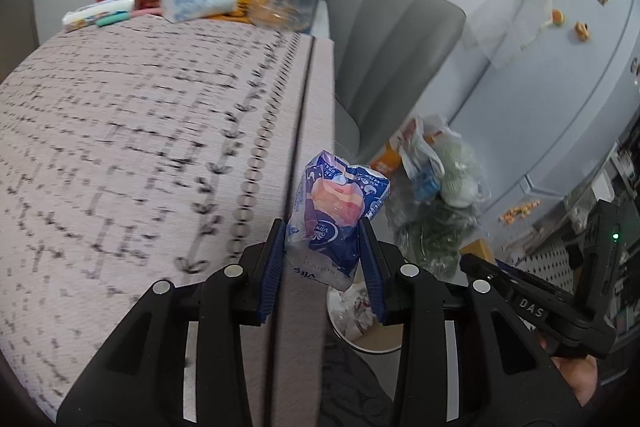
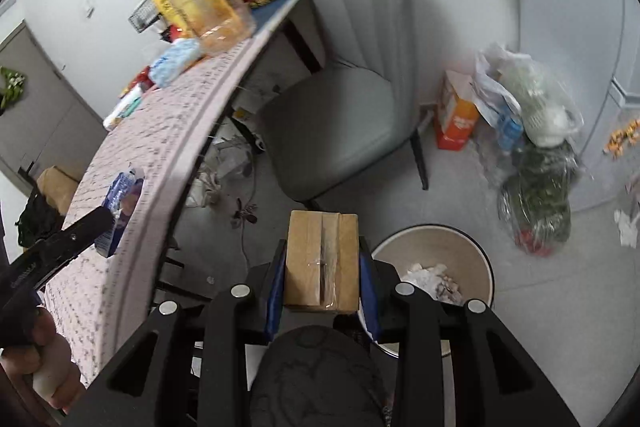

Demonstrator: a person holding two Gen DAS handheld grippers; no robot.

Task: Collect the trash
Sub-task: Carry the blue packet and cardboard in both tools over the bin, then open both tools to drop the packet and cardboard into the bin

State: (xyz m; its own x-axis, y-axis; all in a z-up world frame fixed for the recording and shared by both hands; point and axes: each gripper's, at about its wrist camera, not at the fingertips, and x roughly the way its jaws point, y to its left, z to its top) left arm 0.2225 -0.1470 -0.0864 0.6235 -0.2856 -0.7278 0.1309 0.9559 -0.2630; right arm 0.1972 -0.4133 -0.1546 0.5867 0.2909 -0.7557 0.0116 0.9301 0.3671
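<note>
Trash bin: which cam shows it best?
Right wrist. The trash bin shows its rim, inner wall and crumpled paper inside, just beyond the cardboard box. Left wrist catches only a sliver of the bin beneath the tongs gripping the blue wrapper.

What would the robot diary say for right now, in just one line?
left claw: shut on blue wrapper | right claw: shut on cardboard box | bin: holds paper, below right claw | both items not yet dropped
</note>
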